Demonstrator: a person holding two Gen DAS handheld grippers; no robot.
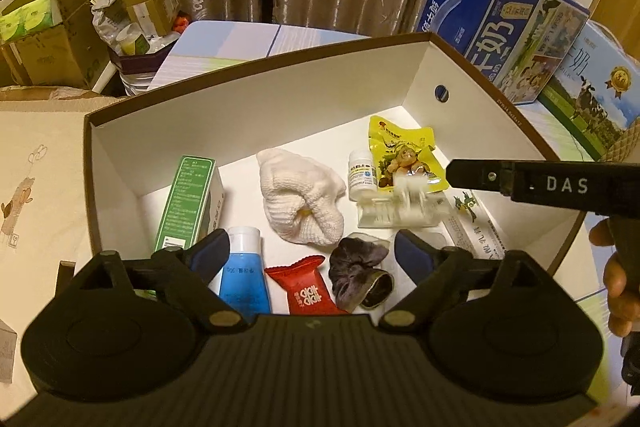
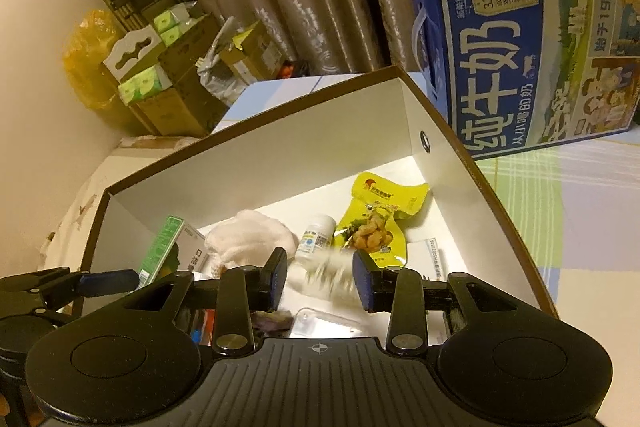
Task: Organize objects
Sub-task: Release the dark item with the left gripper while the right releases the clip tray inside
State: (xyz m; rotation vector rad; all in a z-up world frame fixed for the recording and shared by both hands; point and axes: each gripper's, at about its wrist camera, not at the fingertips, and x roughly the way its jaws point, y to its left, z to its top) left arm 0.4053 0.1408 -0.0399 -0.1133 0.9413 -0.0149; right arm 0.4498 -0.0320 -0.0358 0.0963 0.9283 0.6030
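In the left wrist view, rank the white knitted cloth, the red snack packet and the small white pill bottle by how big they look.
1. white knitted cloth
2. red snack packet, though nearer the camera
3. small white pill bottle, partly hidden

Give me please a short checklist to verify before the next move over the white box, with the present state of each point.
1. Left gripper open and empty: ok, its fingers stand wide apart with nothing between them.
2. Right gripper free of its load: cannot tell. A blurred pale item sits at its fingertips; held or released is unclear.
3. Visible items inside the box: ok. The green carton, white bottle and yellow snack packet lie within its walls.
4. Bare floor left in the box: ok, along the far wall.
5. Grippers apart from each other: ok.
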